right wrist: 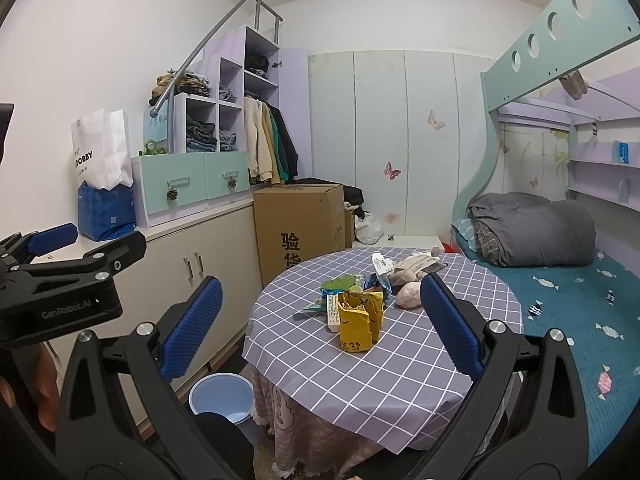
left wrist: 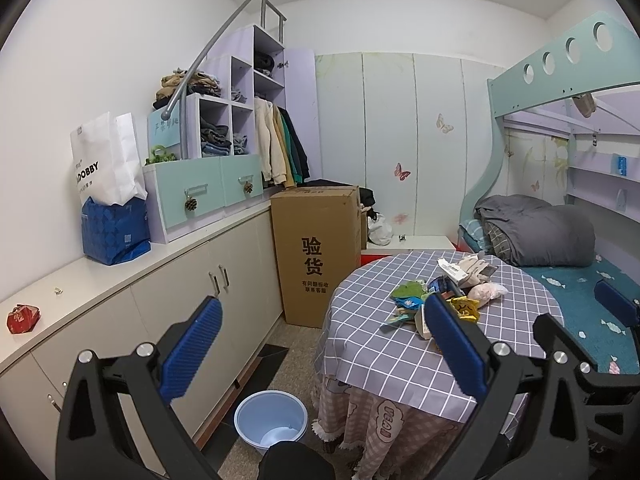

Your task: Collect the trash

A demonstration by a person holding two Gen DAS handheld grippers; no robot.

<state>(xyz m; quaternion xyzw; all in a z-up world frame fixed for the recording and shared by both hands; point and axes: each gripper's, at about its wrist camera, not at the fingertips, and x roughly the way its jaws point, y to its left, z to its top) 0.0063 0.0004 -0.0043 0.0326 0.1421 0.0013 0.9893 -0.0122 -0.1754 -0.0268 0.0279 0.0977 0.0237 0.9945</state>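
Note:
A pile of trash [left wrist: 440, 292] [right wrist: 368, 292] lies on the round table [left wrist: 380, 364] [right wrist: 320, 372] with the grey checked cloth. It holds a yellow packet [right wrist: 358, 320] [left wrist: 464, 307], a green wrapper [right wrist: 340, 282], a pink bag [left wrist: 486, 292] and crumpled white paper [right wrist: 416, 265]. My left gripper [left wrist: 324, 344] is open and empty, left of the pile and above the table's edge. In front of the yellow packet, short of it, my right gripper [right wrist: 322, 328] also stands open and empty. A light blue bin [left wrist: 270, 420] [right wrist: 222, 400] stands on the floor left of the table.
A red crumpled wrapper [left wrist: 23, 318] lies on the long white counter [left wrist: 120, 280] at left. A tall cardboard box [left wrist: 316, 252] stands behind the table. The bunk bed [right wrist: 560, 292] with a grey quilt fills the right side. A hand [right wrist: 40, 396] shows at the left edge.

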